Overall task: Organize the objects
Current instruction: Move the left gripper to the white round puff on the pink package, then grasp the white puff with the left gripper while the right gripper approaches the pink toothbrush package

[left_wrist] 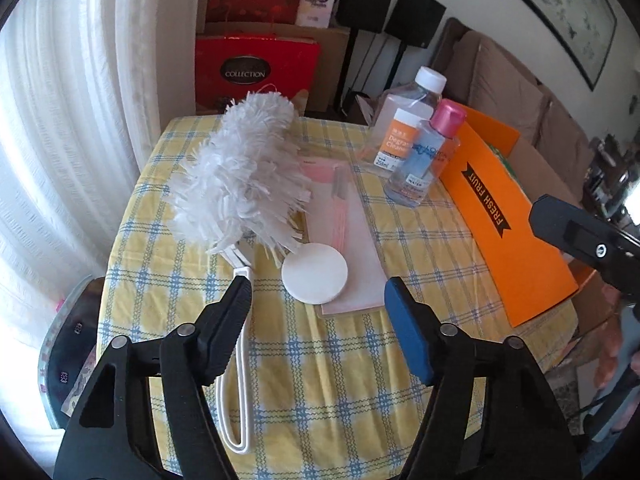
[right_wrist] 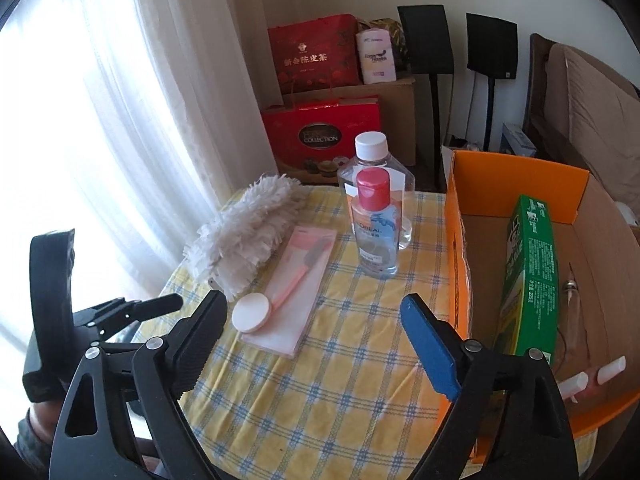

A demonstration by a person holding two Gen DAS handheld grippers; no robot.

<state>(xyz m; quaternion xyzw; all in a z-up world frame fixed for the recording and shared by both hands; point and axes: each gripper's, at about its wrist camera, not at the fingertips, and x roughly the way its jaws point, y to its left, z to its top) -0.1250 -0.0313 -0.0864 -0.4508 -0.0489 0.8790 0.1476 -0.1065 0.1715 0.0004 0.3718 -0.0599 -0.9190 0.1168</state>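
Observation:
A white fluffy duster [left_wrist: 240, 172] with a white loop handle [left_wrist: 236, 384] lies on the yellow checked table [left_wrist: 340, 380]; it also shows in the right wrist view [right_wrist: 248, 232]. A white round puff [left_wrist: 314, 273] rests on a flat pink packet [left_wrist: 348, 232]. A clear bottle with a white cap [left_wrist: 404, 120] and a smaller bottle with a pink cap [left_wrist: 428, 156] stand at the back. An orange cardboard box [right_wrist: 520, 184] stands at the right. My left gripper [left_wrist: 318, 300] is open and empty above the near table, just short of the puff. My right gripper [right_wrist: 312, 312] is open and empty beside the box.
The box holds a green carton [right_wrist: 532, 276], a small glass bottle [right_wrist: 572, 292] and white-capped tubes [right_wrist: 592, 380]. Red gift boxes [right_wrist: 320, 136] and black speakers [right_wrist: 428, 40] stand behind the table. A white curtain [right_wrist: 120, 120] hangs at the left, a brown sofa [right_wrist: 592, 112] at the right.

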